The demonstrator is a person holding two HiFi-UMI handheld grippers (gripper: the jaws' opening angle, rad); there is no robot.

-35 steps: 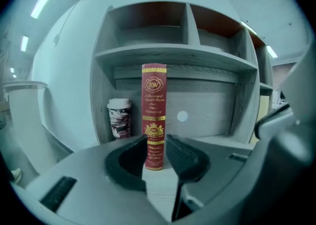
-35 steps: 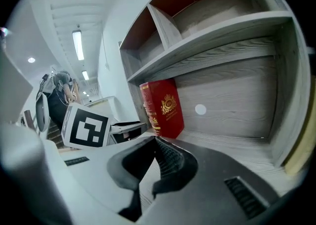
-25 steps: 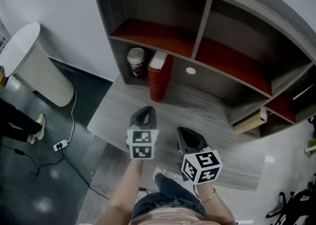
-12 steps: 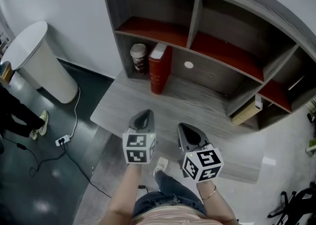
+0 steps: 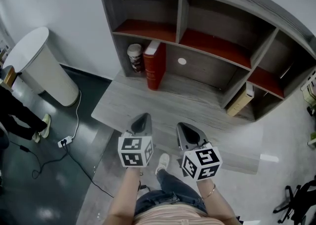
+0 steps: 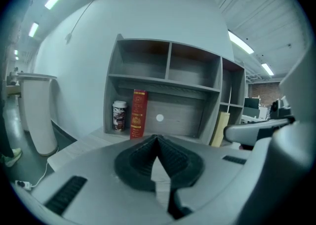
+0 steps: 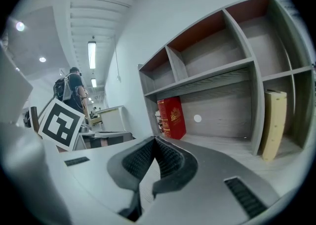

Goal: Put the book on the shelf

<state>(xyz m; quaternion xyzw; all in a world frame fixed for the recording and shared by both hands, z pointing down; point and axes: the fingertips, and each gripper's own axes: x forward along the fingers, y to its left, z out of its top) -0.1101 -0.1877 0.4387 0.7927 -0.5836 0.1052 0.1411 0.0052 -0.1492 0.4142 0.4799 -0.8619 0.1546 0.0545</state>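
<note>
The red book (image 5: 154, 65) stands upright in the bottom left bay of the grey shelf unit (image 5: 197, 46), next to a paper cup (image 5: 134, 57). The left gripper view shows the book (image 6: 138, 113) far ahead, and the right gripper view shows the book (image 7: 172, 117) too. My left gripper (image 5: 142, 119) hangs over the desk's front edge, shut and holding nothing. Beside it, my right gripper (image 5: 186, 130) is also shut and holding nothing. Both are well short of the shelf.
A tan book (image 5: 241, 99) leans in the lower right bay. The grey desk (image 5: 197, 110) carries the shelf. A white bin (image 5: 39, 66) stands on the floor at left, with a power strip (image 5: 63, 142) and cable. A person's legs (image 5: 19, 115) are at far left.
Both grippers have drawn back from the shelf toward the desk's front edge. The book stays standing in the bay.
</note>
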